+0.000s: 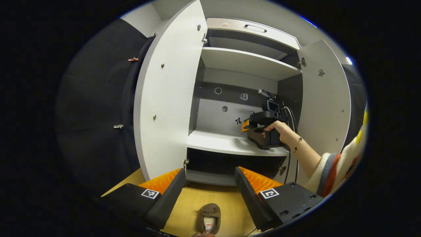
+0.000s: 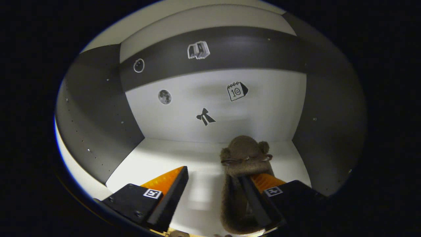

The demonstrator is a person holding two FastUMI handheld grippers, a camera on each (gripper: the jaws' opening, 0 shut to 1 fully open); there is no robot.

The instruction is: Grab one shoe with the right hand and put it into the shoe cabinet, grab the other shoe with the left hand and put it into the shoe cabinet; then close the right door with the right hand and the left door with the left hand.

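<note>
On the cabinet's middle shelf [image 2: 158, 158] lies a brown fuzzy shoe [image 2: 245, 154], toe toward the back wall. My right gripper [image 2: 213, 174] is open; its right finger lies on the shoe's opening and the left finger stands well apart from it. From the left gripper view, that right gripper [image 1: 250, 126], held by a hand, hovers over the same shoe [image 1: 258, 139] at the right of the shelf [image 1: 217, 143]. My left gripper [image 1: 210, 171] is open and holds nothing. Below it, the second brown shoe [image 1: 209, 219] rests on the wooden surface [image 1: 197, 200].
Both cabinet doors stand open: the left door [image 1: 167, 98] swings toward me and the right door [image 1: 324, 98] sits behind a person's forearm [image 1: 304, 154]. An upper shelf [image 1: 243, 61] and a dark lower compartment [image 1: 227, 164] are bare. Cables hang from the right gripper.
</note>
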